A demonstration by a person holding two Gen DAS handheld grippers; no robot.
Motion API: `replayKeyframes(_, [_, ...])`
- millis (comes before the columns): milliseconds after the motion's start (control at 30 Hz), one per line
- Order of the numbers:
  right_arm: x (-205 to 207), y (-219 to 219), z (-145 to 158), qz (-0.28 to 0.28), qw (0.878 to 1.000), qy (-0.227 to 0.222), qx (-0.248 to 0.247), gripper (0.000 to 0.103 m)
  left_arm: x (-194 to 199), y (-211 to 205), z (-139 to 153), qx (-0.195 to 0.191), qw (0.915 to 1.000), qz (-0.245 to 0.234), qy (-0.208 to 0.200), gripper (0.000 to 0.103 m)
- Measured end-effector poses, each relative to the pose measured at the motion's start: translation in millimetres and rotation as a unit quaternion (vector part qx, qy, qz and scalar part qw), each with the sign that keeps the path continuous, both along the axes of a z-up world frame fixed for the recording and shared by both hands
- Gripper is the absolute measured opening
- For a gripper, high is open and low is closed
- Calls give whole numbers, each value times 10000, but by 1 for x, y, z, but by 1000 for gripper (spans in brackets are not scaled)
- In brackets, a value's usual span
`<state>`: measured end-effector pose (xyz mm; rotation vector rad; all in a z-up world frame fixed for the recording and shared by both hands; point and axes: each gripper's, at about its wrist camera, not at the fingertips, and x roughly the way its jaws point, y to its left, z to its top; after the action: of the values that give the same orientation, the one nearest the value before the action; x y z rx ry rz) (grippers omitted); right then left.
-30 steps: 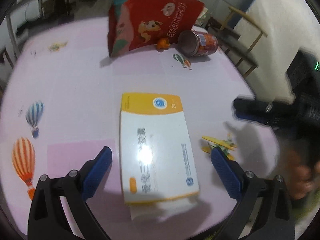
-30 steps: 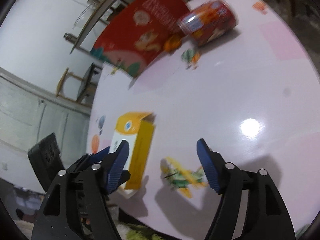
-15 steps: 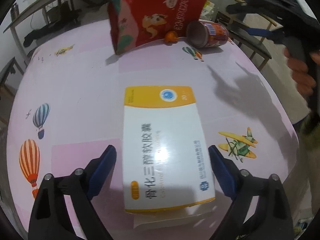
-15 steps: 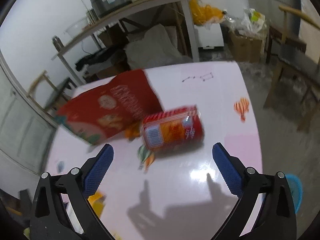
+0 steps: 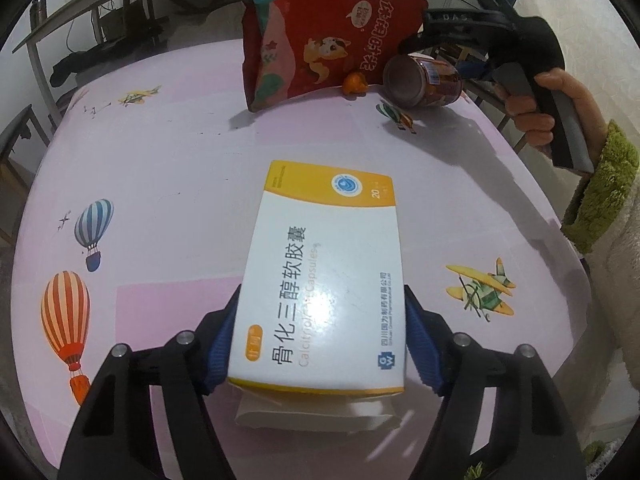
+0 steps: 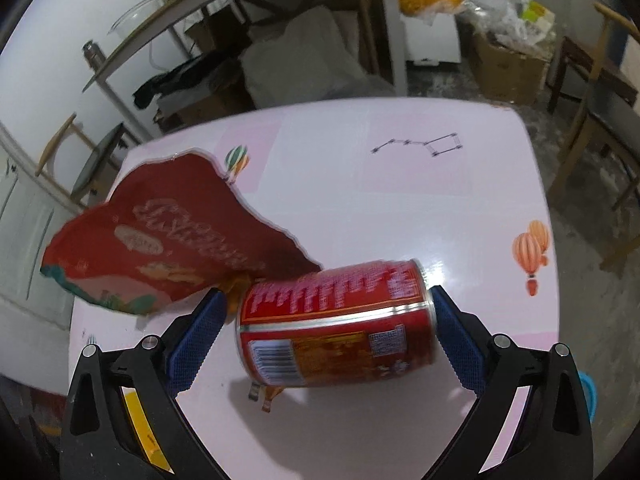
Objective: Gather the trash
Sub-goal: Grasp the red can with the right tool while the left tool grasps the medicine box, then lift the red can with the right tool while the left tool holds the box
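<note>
Trash pickup progressing: I'm closing left tongs (image 5: 318,344) on the medicine box (image 5: 324,280) while right tongs (image 6: 326,336), now swung over, are straddling the can (image 6: 336,324) wide open.

Pink table (image 5: 168,152) w/ medicine box (image 5: 324,276), snack bag (image 5: 320,40), can (image 6: 340,324), orange scrap (image 5: 356,83).

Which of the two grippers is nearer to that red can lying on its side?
Right. The right gripper straddles the red can; the left gripper, jaws closing around the medicine box, is farther.
</note>
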<state>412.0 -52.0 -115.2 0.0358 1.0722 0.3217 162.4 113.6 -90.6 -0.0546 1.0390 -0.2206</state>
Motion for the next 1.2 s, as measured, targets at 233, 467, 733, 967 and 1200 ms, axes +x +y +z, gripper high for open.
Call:
replayKeyframes(233, [-28,20,1,422,9954,-277,-815,87,-3,1,2,-70,10000,17,-10,71])
replayKeyframes(467, [-77,42,3,937,9608,-1119,-2358,87,-4,3,2,-82,10000,37,-8,71])
replayKeyframes(733, [-202,85,-45,2427,7815,-2472,-5189,87,-5,4,3,-61,10000,52,-15,71])
replayKeyframes(967, [-257,88,-58,2930,7300,-2662,-5571,90,-6,4,4,-10,10000,66,-7,71])
replayKeyframes(1200, [-273,87,-41,3091,7763,-2315,-4982,93,-7,3,3,32,9999,99,9,71])
